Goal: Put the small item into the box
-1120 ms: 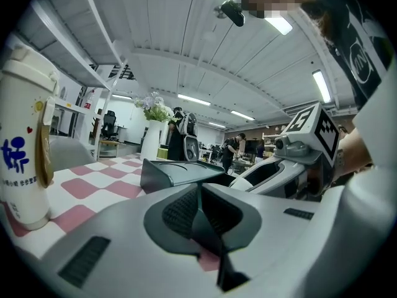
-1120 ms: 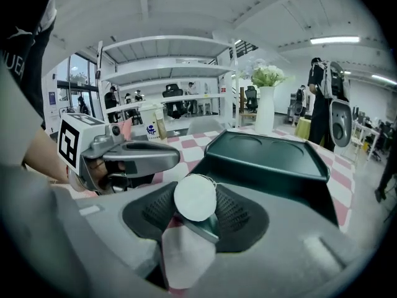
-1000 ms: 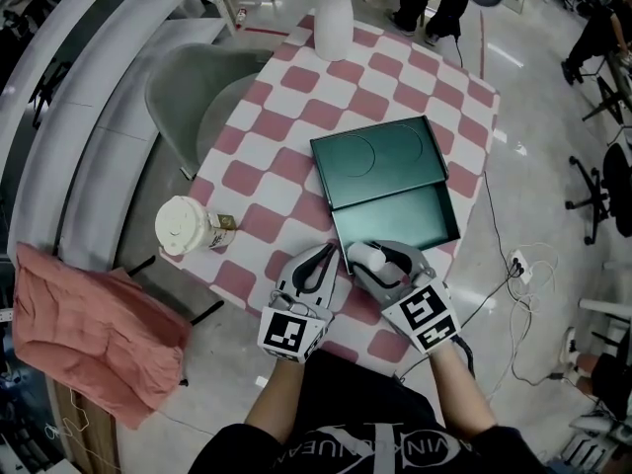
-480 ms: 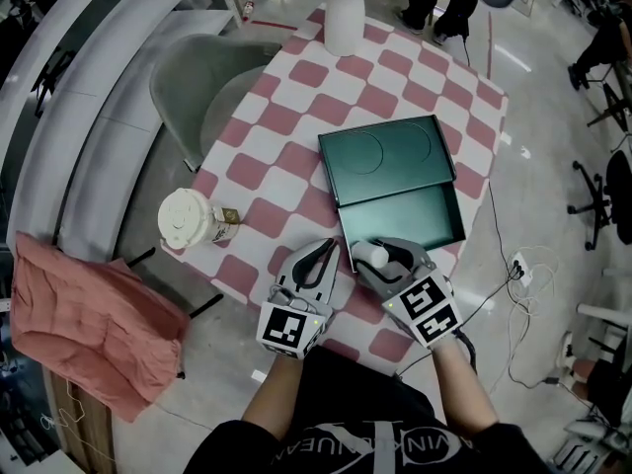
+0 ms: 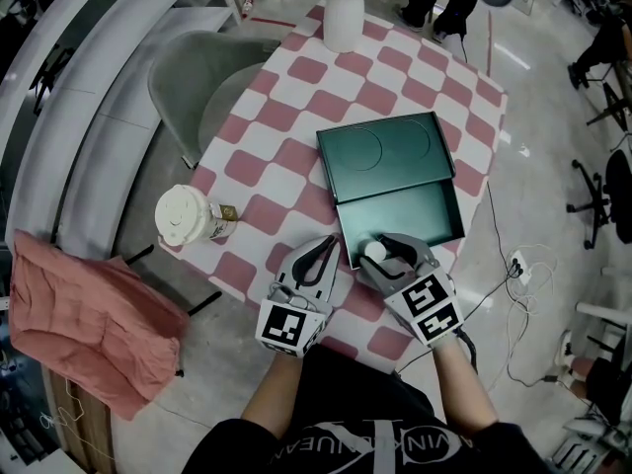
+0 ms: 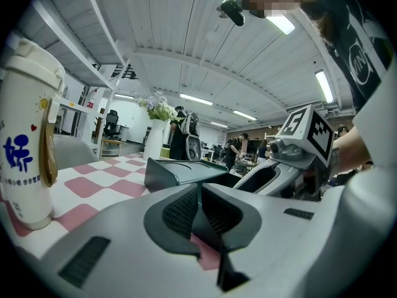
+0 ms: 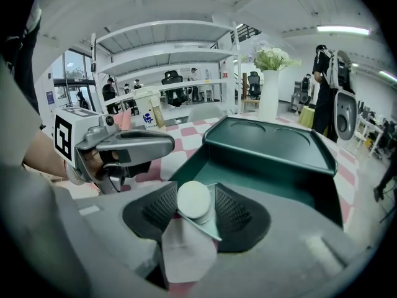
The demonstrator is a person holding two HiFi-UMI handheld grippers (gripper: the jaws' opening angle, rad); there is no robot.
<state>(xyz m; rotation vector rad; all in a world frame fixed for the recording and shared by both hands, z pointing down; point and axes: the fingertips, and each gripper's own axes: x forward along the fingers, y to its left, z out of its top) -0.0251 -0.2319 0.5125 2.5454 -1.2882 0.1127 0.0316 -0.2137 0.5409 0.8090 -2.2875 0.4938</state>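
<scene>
A dark green box [image 5: 400,218] lies open on the checkered table [image 5: 296,117], its lid [image 5: 385,156] folded back behind it. My right gripper [image 5: 380,253] is shut on a small white round item [image 5: 375,252] [image 7: 194,200], held at the box's near left corner, just over the rim. In the right gripper view the box [image 7: 260,166] opens right ahead of the item. My left gripper [image 5: 321,260] rests shut and empty over the table's near edge, left of the box, its pads [image 6: 186,213] pressed together.
A white lidded cup [image 5: 183,217] [image 6: 25,141] stands at the table's left edge beside a small packet [image 5: 226,214]. A white vase [image 5: 344,13] with greenery is at the far edge. A grey chair [image 5: 193,87] and a pink cloth [image 5: 79,314] sit to the left.
My right gripper has carried the white item forward, from just short of the box to over its near left corner. The left gripper has stayed in place.
</scene>
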